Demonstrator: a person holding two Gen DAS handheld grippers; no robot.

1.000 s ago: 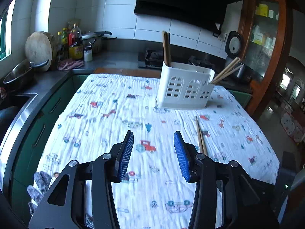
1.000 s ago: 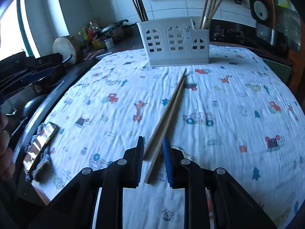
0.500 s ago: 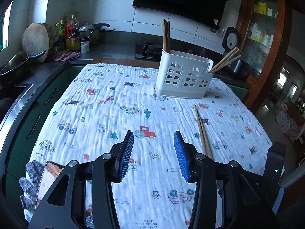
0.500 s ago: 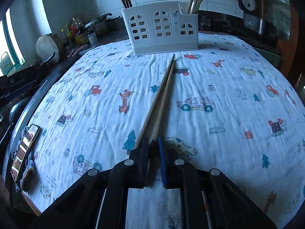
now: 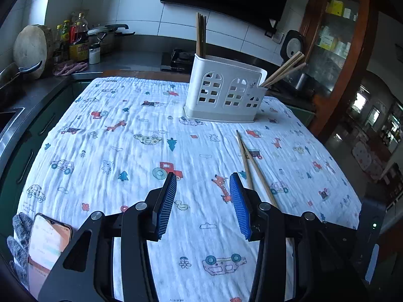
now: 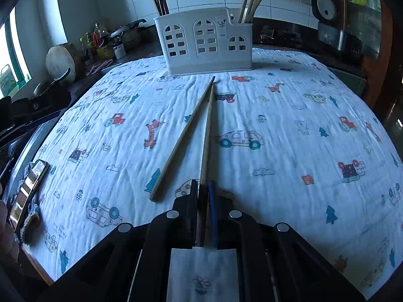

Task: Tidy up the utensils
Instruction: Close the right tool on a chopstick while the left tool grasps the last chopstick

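Covering the tabletop (image 6: 289, 105) is a white cloth printed with cars and trees, with the white utensil caddy (image 6: 204, 44) at its far end, already holding dark chopsticks in its left slot and pale ones in its right. Two loose wooden chopsticks lie on the cloth in front of it. The right gripper (image 6: 202, 211) has its fingers clenched on the near end of the held chopstick (image 6: 207, 130), where a second ago they straddled both sticks with a gap; so the grasp is made and the lift toward the caddy looks next. Its far tip seems to touch the cloth near the caddy, though that is hard to confirm in the fisheye view. The other chopstick (image 6: 181, 138) lies free just to the left, tips nearly meeting at the far end, so only one of the pair got picked up. The left gripper (image 5: 202, 201) hovers over the cloth with blue fingers released and nothing between them, pulled back slightly from before. A phone (image 5: 46, 244) on a grey glove sits at the near left edge, partly cut off. The held stick's butt end is hidden between the pads.
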